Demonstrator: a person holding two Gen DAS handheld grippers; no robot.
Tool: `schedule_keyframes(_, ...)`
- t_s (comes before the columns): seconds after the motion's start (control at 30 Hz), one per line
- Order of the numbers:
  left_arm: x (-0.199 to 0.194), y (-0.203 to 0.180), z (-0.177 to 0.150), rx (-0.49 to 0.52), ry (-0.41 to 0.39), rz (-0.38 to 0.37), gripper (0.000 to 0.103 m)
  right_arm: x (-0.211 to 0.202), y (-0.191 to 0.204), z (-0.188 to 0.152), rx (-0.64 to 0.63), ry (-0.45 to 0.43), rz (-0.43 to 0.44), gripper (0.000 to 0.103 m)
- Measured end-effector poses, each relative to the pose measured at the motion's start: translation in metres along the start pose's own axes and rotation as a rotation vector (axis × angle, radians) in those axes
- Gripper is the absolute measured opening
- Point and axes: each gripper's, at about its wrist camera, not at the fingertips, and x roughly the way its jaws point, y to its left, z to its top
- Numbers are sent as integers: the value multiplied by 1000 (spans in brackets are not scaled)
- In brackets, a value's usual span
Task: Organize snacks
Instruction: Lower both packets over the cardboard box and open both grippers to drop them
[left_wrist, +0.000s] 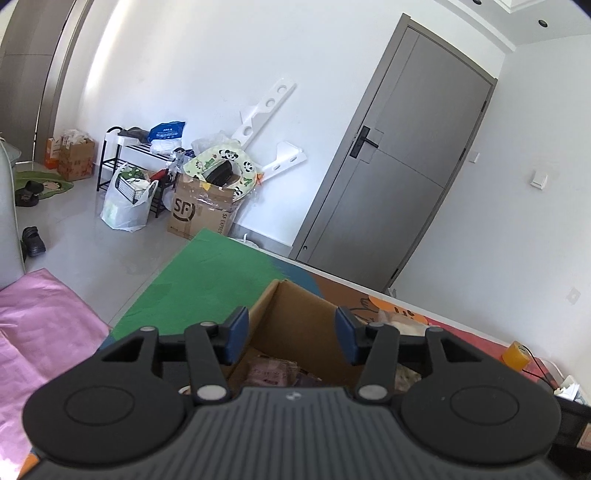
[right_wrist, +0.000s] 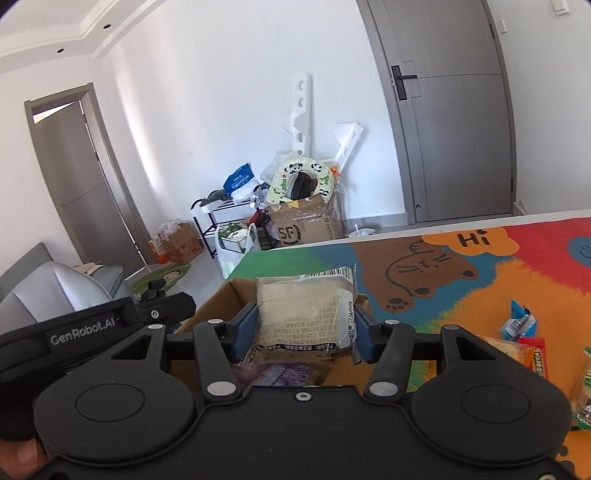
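The box (left_wrist: 295, 325) sits on the mat (left_wrist: 207, 280), its open top facing up, close to the mat's green corner at 11 o'clock in the left view. Past that corner the table edge drops to bare floor (left_wrist: 92, 251), open out to the clutter by the wall. In the right view the mat (right_wrist: 480, 280) spreads wide at 2 o'clock, mostly free; loose snacks (right_wrist: 524, 343) crowd the 4 o'clock side.

The left gripper (left_wrist: 291, 332) hangs over the box's near side, jaws partly apart, nothing between the blue pads (left_wrist: 236, 332); wrapped snacks (left_wrist: 273, 373) lie inside the box below it.

The right gripper (right_wrist: 304, 326) holds a packet (right_wrist: 306, 314) upright, both pads (right_wrist: 249, 325) against its sides, jaws about half spread. The packet hangs above the box (right_wrist: 229, 299), over its right wall. The left gripper's body (right_wrist: 85, 328) shows at 9 o'clock in the right view, just beside the box's left rim.
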Motion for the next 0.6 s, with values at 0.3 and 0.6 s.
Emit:
schedule_keyframes(0.3, -9, 0, -3, 4, 8, 26, 58, -15, -7, -1, 35, -19, -16, 60)
schedule_keyframes(0.6, -16, -17, -18, 41, 29, -1, 75, -40, -31, -12, 74, -25, -77, 60)
